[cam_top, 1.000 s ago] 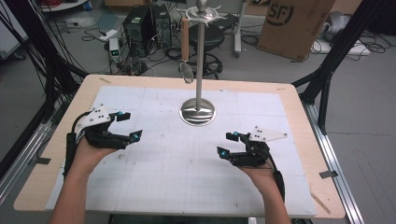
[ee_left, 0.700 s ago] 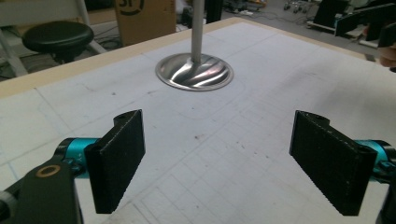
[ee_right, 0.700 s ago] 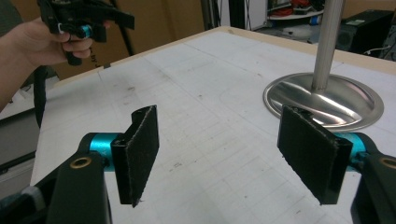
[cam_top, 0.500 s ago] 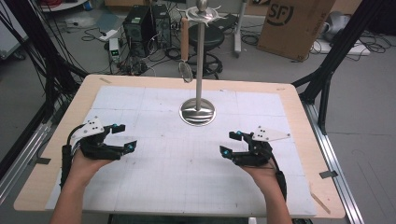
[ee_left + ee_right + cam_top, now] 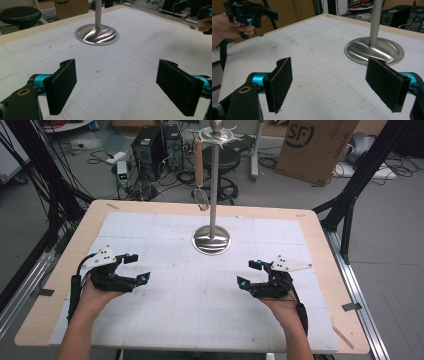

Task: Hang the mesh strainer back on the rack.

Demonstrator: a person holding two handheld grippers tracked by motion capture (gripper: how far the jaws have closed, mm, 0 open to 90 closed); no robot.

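A steel stand with a round base (image 5: 212, 241) and a thin pole rises at the middle back of the white gridded mat. A wooden-handled utensil (image 5: 199, 165) hangs from its top. My left gripper (image 5: 138, 267) hovers low over the mat at the left, open, with nothing between its pads (image 5: 62, 85). My right gripper (image 5: 248, 273) is at the right; its jaws have just been opening and stand wide, with nothing between them. The stand's base (image 5: 97, 35) lies ahead in the left gripper view, and the base (image 5: 374, 50) lies ahead and to the right in the right gripper view.
The mat lies on a wooden table (image 5: 320, 235) with black frame posts at its sides. Behind the far edge are a stool (image 5: 235, 157), computer cases (image 5: 150, 145), a cardboard box (image 5: 315, 145) and floor cables. The left gripper (image 5: 249, 12) appears far off in the right gripper view.
The left gripper has shifted slightly toward the near edge. The right gripper's jaws have spread wider while the hand stayed in place.
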